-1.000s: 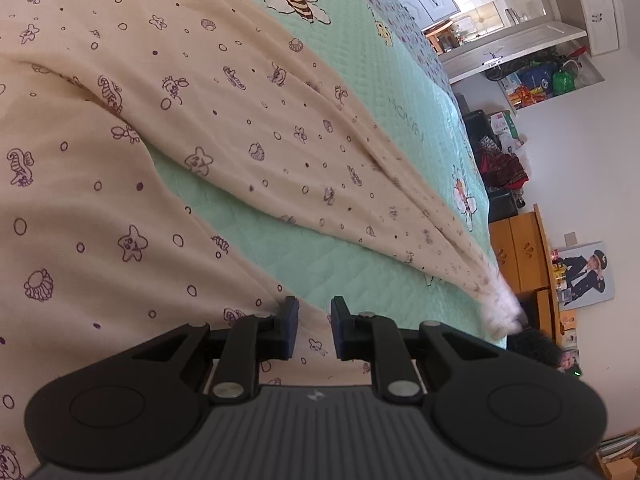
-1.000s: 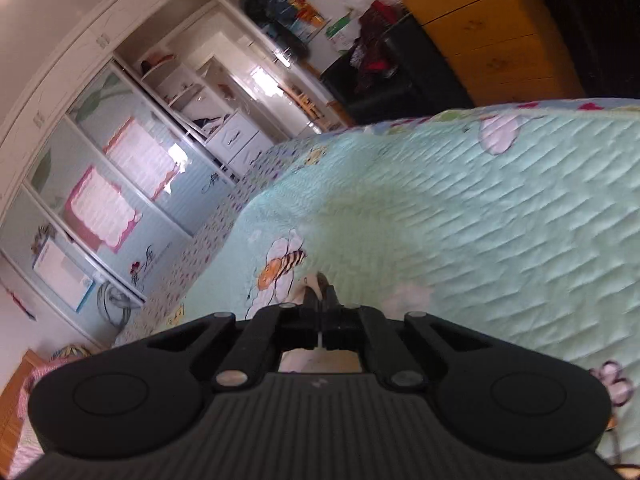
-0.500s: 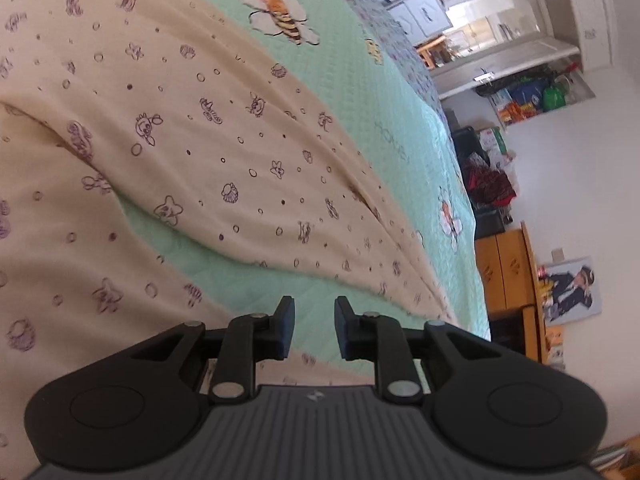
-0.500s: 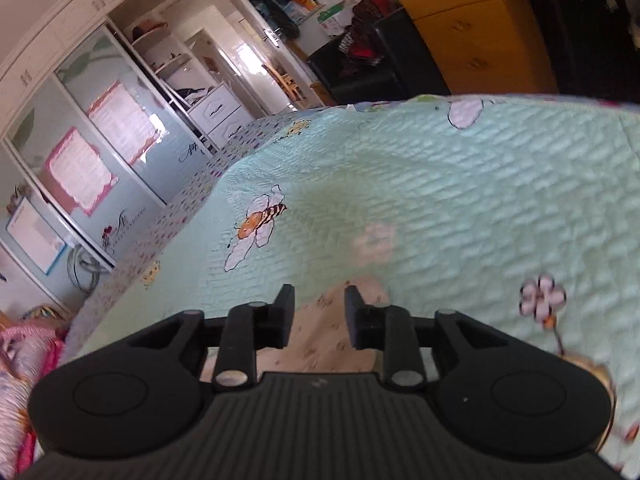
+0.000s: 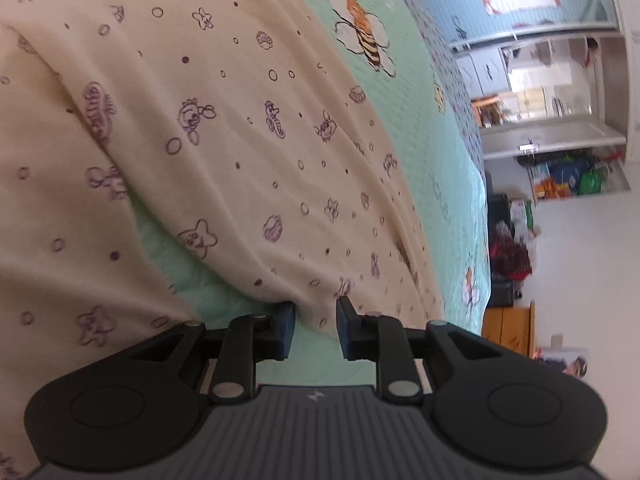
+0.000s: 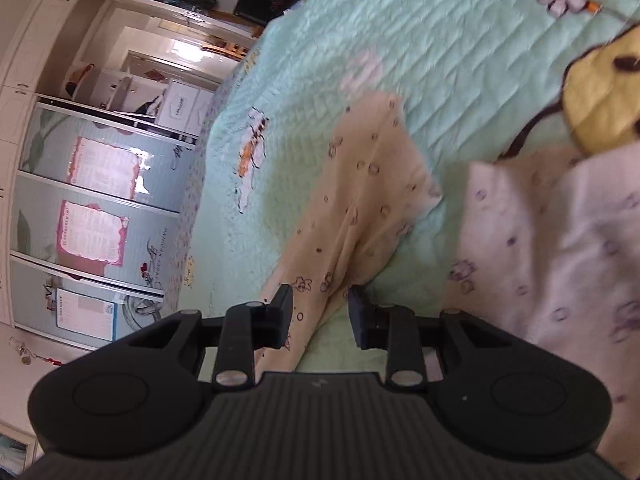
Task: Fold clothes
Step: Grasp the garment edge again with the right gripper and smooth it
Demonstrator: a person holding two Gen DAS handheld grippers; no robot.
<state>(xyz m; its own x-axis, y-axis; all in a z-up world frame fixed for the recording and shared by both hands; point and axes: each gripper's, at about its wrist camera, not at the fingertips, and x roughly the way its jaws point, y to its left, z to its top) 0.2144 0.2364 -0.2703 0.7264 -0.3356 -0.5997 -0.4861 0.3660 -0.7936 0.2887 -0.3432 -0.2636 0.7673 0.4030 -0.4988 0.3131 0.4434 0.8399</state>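
Cream trousers [image 5: 224, 136] with small purple drawings lie spread on a mint-green quilted bedspread [image 5: 424, 136]. In the left wrist view one leg runs away toward the right, and a strip of quilt shows between the two legs. My left gripper [image 5: 315, 328] is open, its fingers on either side of that leg's lower edge. In the right wrist view a trouser leg [image 6: 360, 200] lies flat with its cuff far from me. My right gripper [image 6: 320, 312] is open over the near part of this leg. A second cream piece [image 6: 560, 240] lies to its right.
The bedspread [image 6: 460, 28] carries bee and flower pictures. A yellow appliqué with dark lines [image 6: 600, 104] sits at the right. Beyond the bed stand white cupboards with glass doors [image 6: 96, 184], a wooden dresser [image 5: 508, 328] and cluttered shelves [image 5: 568, 176].
My right gripper let go of the cream cloth and opened, then tilted down over the trouser leg. My left gripper stayed open and moved closer to the other leg's edge.
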